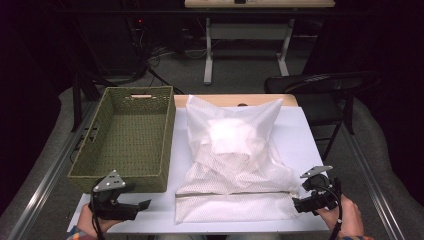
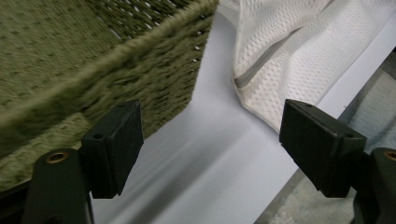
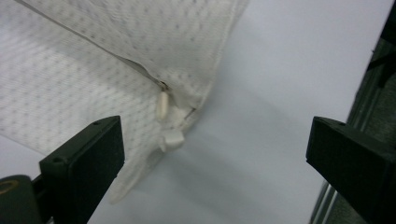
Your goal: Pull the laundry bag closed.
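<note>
White mesh zip bag (image 1: pixel 235 165) beside woven basket (image 1: pixel 127 137), both grippers' jaws apart, empty

The high view is bright at the centre and dim elsewhere: light falls from above onto the table (image 1: pixel 300 135), and the floor and room behind it sink into near black. The white mesh bag (image 1: pixel 232 150) glares at its middle, where its weave is washed out. The picture is soft and grainy. In the left gripper view the woven basket (image 2: pixel 116 60) and the tabletop are streaked with motion blur. In the right gripper view the zipper pull (image 3: pixel 162 105) is slightly soft.
</note>
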`<action>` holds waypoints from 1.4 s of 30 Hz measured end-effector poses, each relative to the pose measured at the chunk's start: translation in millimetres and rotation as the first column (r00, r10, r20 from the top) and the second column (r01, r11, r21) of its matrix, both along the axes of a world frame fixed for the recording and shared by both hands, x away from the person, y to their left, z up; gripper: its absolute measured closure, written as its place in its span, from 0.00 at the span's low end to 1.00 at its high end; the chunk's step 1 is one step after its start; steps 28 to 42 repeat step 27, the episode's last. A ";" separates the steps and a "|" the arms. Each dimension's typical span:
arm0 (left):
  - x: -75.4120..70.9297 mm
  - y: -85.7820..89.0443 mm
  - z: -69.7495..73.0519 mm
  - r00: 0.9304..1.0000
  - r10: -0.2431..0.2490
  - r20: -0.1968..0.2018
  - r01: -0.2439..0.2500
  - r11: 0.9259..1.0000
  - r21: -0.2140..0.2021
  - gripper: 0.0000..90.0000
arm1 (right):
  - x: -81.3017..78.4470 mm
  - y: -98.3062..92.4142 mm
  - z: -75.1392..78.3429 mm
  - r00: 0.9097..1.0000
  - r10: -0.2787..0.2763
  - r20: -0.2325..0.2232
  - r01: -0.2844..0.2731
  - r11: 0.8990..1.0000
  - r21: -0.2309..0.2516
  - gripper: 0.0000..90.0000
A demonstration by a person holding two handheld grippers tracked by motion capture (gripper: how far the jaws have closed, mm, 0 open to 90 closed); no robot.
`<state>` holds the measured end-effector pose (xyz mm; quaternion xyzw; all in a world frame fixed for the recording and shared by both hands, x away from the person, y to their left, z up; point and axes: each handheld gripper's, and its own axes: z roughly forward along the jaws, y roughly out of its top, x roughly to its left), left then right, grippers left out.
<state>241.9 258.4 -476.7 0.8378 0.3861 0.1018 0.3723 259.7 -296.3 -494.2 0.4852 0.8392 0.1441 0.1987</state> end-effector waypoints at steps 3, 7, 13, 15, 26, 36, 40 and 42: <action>-0.3 15.2 -1.2 0.999 0.052 0.013 -0.052 0.999 -0.015 0.21 | -2.3 -9.0 -1.5 0.999 -0.029 0.013 0.029 1.000 0.011 0.00; -2.1 27.8 -7.2 0.994 0.107 0.008 -0.107 0.994 -0.025 0.19 | -7.4 -20.9 -4.4 0.995 -0.087 0.050 0.085 0.995 0.057 0.00; -9.4 25.9 -11.2 0.993 0.114 0.022 -0.114 0.993 -0.013 0.17 | -12.2 -31.5 -10.2 0.993 -0.112 0.022 0.108 0.985 0.138 0.00; -9.4 22.9 -13.8 0.994 0.104 0.024 -0.105 0.994 0.015 0.17 | -12.1 -32.4 -12.0 0.993 -0.113 0.018 0.109 0.982 0.156 0.00; -8.4 21.2 -21.2 0.993 0.082 0.085 -0.090 0.992 0.093 0.16 | -13.8 -38.3 -16.0 0.993 -0.116 -0.018 0.118 0.979 0.165 0.00; -7.7 21.0 -21.9 0.993 0.079 0.093 -0.088 0.991 0.105 0.16 | -13.0 -37.7 -17.2 0.994 -0.106 -0.028 0.110 0.979 0.170 0.00; -7.7 21.0 -21.9 0.993 0.079 0.093 -0.088 0.991 0.105 0.16 | -13.0 -37.7 -17.2 0.994 -0.106 -0.028 0.110 0.979 0.170 0.00; -7.7 21.0 -21.9 0.993 0.079 0.093 -0.088 0.991 0.105 0.16 | -13.0 -37.7 -17.2 0.994 -0.106 -0.028 0.110 0.979 0.170 0.00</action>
